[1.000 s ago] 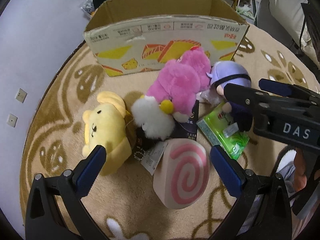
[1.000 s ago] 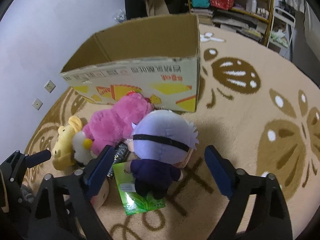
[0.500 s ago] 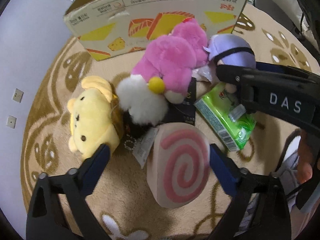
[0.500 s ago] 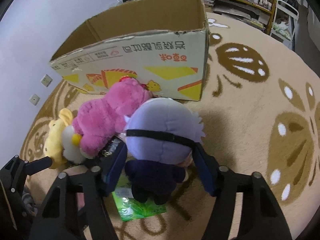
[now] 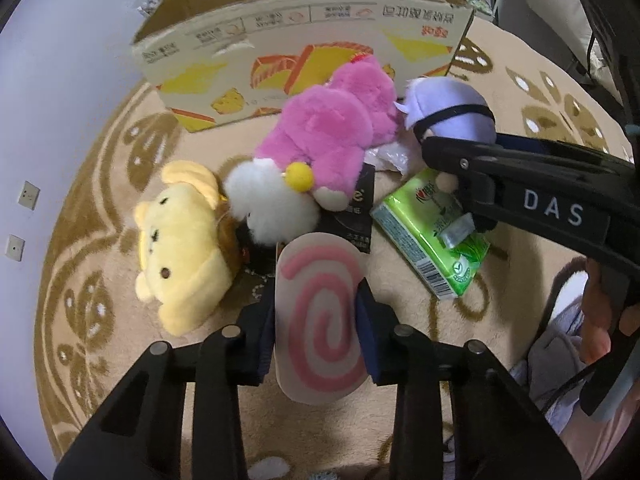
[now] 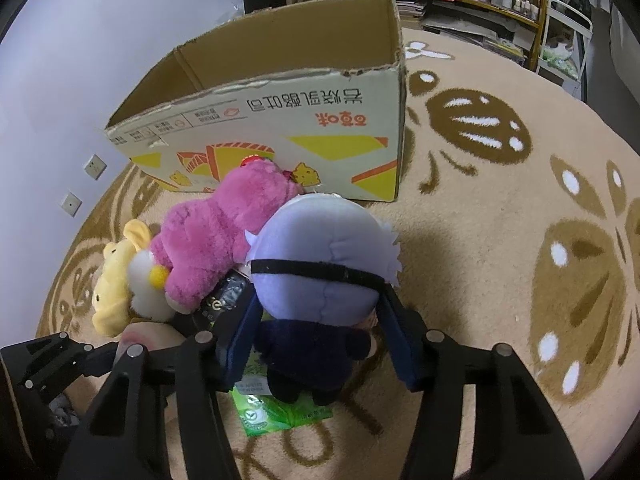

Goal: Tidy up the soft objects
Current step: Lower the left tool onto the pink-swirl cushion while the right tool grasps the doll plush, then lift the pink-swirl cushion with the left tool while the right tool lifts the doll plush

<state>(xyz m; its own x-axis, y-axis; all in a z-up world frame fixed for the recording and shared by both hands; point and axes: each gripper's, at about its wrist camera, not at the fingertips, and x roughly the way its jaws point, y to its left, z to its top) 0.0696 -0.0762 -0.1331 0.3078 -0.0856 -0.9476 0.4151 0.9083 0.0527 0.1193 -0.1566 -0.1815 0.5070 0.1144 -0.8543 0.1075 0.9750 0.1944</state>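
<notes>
Left gripper [image 5: 316, 312] pinches the swirl cushion [image 5: 320, 316]; right gripper [image 6: 320, 336] clamps the lavender-haired doll [image 6: 320, 276], both just before the cardboard box [image 6: 280, 120], presumably their destination

Your cardboard box [image 6: 280, 120] stands open on the rug [image 6: 500, 280], at the far side of the pile. Directly before its front wall lies the bear plush [image 5: 332, 128], and the doll [image 6: 320, 256] lies to the right of it, touching it. The doll's body rests on the tissue pack [image 5: 432, 232]. To the left of the bear you find the dog plush [image 5: 180, 236], with the round fluffy plush [image 5: 268, 204] between them. Nearest to you, before the fluffy plush, is the swirl cushion [image 5: 320, 320]. A flat packet [image 5: 356, 216] lies under the bear's lower end.
</notes>
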